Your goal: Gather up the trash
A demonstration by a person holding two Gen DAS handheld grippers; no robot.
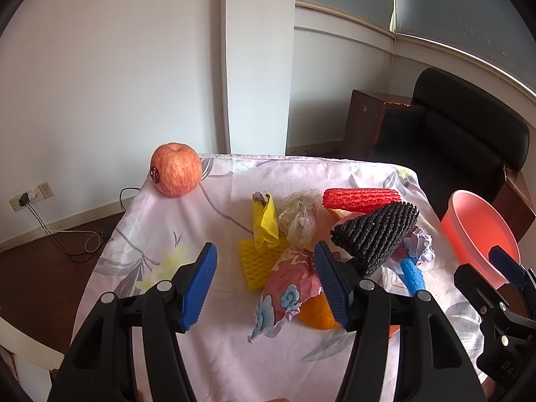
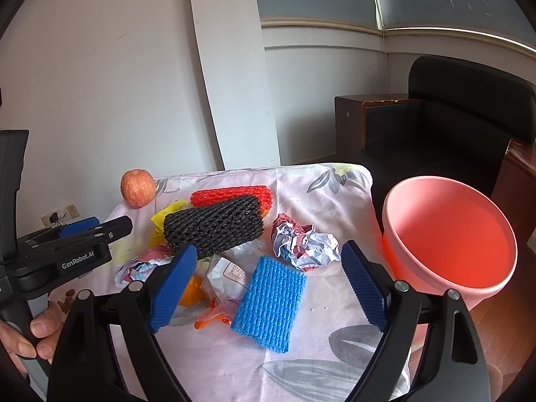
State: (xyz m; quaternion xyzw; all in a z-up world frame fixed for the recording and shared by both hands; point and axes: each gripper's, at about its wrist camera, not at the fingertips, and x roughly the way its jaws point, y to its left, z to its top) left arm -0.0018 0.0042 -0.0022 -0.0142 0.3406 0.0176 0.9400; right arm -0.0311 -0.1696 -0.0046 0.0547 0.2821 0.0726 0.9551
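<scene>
A pile of trash lies on the cloth-covered table (image 2: 301,361): a black foam net (image 2: 214,231), a red foam net (image 2: 234,195), a blue foam net (image 2: 269,305), a crumpled paper ball (image 2: 303,244), a yellow bag (image 1: 264,224), a yellow foam net (image 1: 258,264) and a pink printed wrapper (image 1: 288,288). My left gripper (image 1: 264,284) is open above the pink wrapper. My right gripper (image 2: 268,284) is open above the blue net. A pink bucket (image 2: 449,234) stands just off the table's right edge.
An apple (image 1: 176,169) sits at the table's far left corner. An orange (image 1: 316,311) lies under the wrappers. A black armchair (image 2: 469,117) and a brown cabinet (image 2: 355,124) stand behind the table. Cables lie on the floor at the left.
</scene>
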